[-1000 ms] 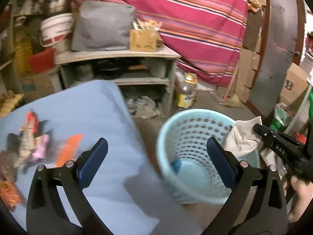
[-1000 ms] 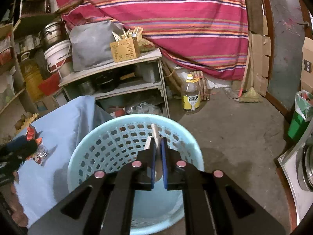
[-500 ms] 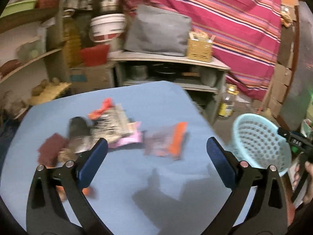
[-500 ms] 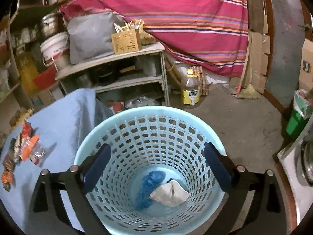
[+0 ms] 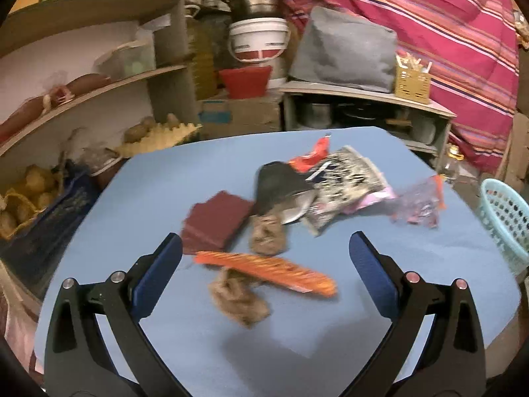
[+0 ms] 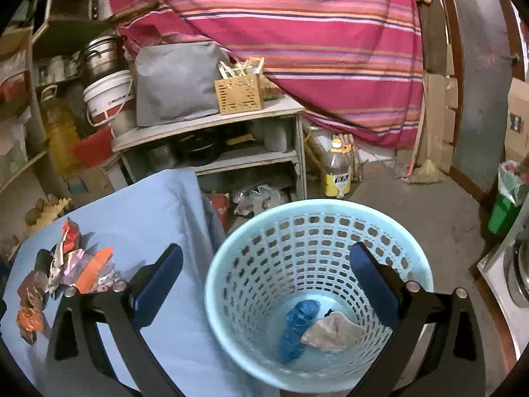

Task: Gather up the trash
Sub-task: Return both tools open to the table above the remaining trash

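My left gripper (image 5: 264, 264) is open and empty above the blue-covered table (image 5: 165, 198), over a pile of trash: an orange wrapper (image 5: 267, 269), brown crumpled paper (image 5: 239, 299), a maroon packet (image 5: 215, 221), a black-and-white wrapper (image 5: 347, 182) and a clear bag with an orange edge (image 5: 420, 203). My right gripper (image 6: 264, 281) is open and empty over the light-blue basket (image 6: 231, 264), which holds a blue crumpled piece (image 6: 297, 326) and a whitish crumpled paper (image 6: 334, 330). The trash pile also shows in the right wrist view (image 6: 66, 264).
The basket's rim (image 5: 502, 221) stands off the table's right edge. Behind are shelves with a white bucket (image 5: 258, 38), a grey bag (image 5: 344, 51) and a yellow box (image 5: 411, 86). A bottle (image 6: 337, 172) stands on the floor. A green bin (image 6: 504, 208) is at right.
My right gripper opened and dropped the whitish paper into the basket. My left gripper swung left from the basket to over the trash pile on the table.
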`<state>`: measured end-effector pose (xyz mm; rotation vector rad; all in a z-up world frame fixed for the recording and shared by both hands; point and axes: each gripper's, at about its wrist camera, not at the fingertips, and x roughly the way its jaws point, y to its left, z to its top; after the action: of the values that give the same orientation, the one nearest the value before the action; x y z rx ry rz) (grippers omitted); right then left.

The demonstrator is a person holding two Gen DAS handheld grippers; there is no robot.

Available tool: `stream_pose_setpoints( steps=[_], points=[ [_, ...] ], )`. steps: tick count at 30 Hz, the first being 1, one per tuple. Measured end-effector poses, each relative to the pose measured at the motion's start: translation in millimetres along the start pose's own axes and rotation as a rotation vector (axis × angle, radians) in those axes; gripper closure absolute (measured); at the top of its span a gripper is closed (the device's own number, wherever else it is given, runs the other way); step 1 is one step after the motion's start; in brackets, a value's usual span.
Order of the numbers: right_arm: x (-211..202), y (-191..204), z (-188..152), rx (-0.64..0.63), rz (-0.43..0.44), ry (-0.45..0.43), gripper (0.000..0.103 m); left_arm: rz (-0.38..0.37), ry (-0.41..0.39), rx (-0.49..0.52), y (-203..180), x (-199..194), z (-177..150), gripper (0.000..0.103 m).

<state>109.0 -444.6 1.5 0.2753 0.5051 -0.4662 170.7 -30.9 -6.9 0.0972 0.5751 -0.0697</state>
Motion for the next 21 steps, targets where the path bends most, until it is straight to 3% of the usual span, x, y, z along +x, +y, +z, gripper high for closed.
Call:
stream_pose_setpoints(
  steps=[4, 10, 16, 21],
  points=[
    [-6.6, 25.3, -9.7, -0.058, -0.013, -0.004, 0.004, 0.037, -0.020, -0.005, 17.0, -0.2, -12.7, 0.005],
    [-18.9, 58.4, -21.6, -0.122, 0.096, -0.013, 0.004, 0.007, 0.024, -0.014, 29.8, 9.5, -28.9, 0.005],
    [-24.6, 88.8, -23.2, -0.165, 0.122, -0.030, 0.004, -0.033, 0.060, -0.071, 44.8, 16.6, -39.2, 0.005],
    [-17.7, 101.2, -26.9, -0.164, 0.124, -0.002, 0.004, 0.013, 0.093, -0.091, 50.5, 23.6, -47.1, 0.005]
  ],
)
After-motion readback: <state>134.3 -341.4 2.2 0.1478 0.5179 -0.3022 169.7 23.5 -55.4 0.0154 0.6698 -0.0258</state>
